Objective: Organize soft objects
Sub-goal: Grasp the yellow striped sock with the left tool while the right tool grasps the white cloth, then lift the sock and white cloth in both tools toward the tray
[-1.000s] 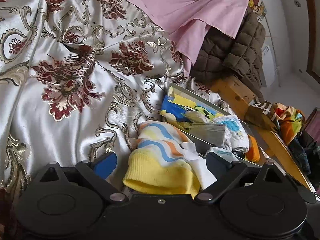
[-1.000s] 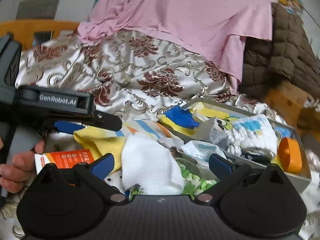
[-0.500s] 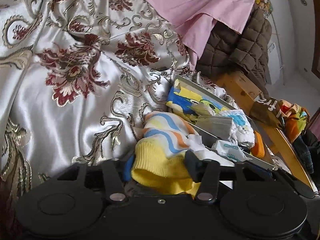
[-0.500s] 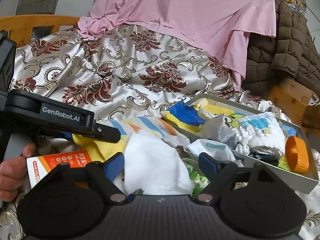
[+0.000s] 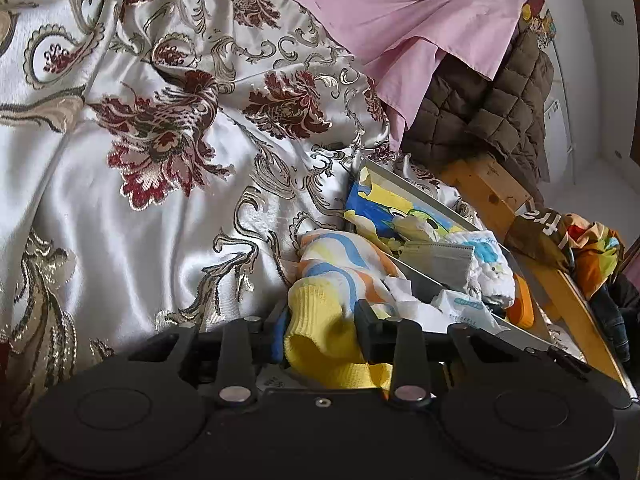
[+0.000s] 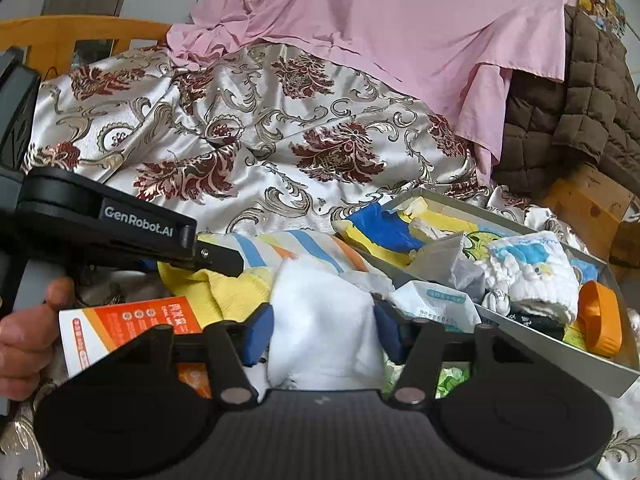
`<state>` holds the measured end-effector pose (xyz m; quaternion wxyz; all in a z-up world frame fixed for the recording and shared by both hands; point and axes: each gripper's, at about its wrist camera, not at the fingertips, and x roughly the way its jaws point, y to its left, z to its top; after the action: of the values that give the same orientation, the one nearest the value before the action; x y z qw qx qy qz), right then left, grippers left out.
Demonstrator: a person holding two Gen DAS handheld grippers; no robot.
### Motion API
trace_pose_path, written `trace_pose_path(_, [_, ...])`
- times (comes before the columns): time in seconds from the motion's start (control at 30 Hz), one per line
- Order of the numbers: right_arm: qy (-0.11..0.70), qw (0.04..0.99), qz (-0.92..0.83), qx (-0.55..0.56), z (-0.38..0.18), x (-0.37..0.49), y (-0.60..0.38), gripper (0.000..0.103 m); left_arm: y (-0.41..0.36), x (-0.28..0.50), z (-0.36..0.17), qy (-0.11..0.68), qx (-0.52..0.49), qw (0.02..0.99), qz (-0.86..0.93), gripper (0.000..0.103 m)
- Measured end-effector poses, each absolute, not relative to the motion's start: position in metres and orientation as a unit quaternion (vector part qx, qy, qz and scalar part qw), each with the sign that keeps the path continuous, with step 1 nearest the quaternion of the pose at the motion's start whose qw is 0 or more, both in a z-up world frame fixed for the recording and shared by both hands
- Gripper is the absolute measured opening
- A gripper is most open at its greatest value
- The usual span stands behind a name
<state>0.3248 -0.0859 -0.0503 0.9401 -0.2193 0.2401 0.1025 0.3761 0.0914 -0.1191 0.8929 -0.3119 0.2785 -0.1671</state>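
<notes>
On the satin bedspread [image 5: 120,248], just beside the grey tray [image 6: 560,354] of folded cloths, lay a striped sock [image 5: 340,264]. My left tongs [image 5: 320,330] were closing on its yellow ribbed cuff [image 5: 320,344], pads touching. My right tongs [image 6: 322,330] were closing around its white toe [image 6: 320,320]. It looked light, limp and stretchy, so I judged the thick cuff the surest hold.

Black tool [image 6: 320,334], blue pads [image 6: 258,334]

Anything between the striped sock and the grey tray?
Nothing visible. The striped sock, left gripper jaws closing on its yellow cuff, lies against the grey tray near wall; crumpled white tissue sits at that edge.
</notes>
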Motion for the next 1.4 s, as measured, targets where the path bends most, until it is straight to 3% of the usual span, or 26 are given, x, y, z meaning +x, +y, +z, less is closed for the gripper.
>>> trace_pose_path(0.03, [0.24, 0.939, 0.101, -0.225, -0.051, 0.324, -0.085, 0.051, 0.09, 0.375, -0.118, 0.275, -0.307, 0.895, -0.169, 0.029])
trace_pose_path(0.13, [0.239, 0.936, 0.1, -0.238, -0.052, 0.321, -0.082, 0.045, 0.085, 0.373, -0.114, 0.272, -0.283, 0.905, -0.163, 0.029])
trace_pose_path(0.23, [0.25, 0.932, 0.102, -0.24, -0.055, 0.321, -0.081, 0.029, 0.083, 0.372, -0.113, 0.27, -0.273, 0.909, -0.161, 0.029])
trace_pose_path(0.63, [0.237, 0.93, 0.093, -0.265, -0.058, 0.314, -0.078, 0.008, 0.085, 0.368, -0.111, 0.261, -0.272, 0.914, -0.153, 0.02])
trace_pose_path(0.73, [0.233, 0.927, 0.097, -0.277, -0.059, 0.31, -0.076, 0.007, 0.085, 0.364, -0.107, 0.248, -0.272, 0.916, -0.161, 0.009])
trace_pose_path(0.97, [0.23, 0.928, 0.111, -0.271, -0.054, 0.299, -0.08, 0.007, 0.063, 0.351, -0.094, 0.22, -0.205, 0.933, -0.196, 0.009])
trace_pose_path(1.4, [0.18, 0.933, 0.098, -0.297, -0.04, 0.285, -0.081, 0.006, 0.07, 0.345, -0.089, 0.201, -0.218, 0.938, -0.18, 0.009])
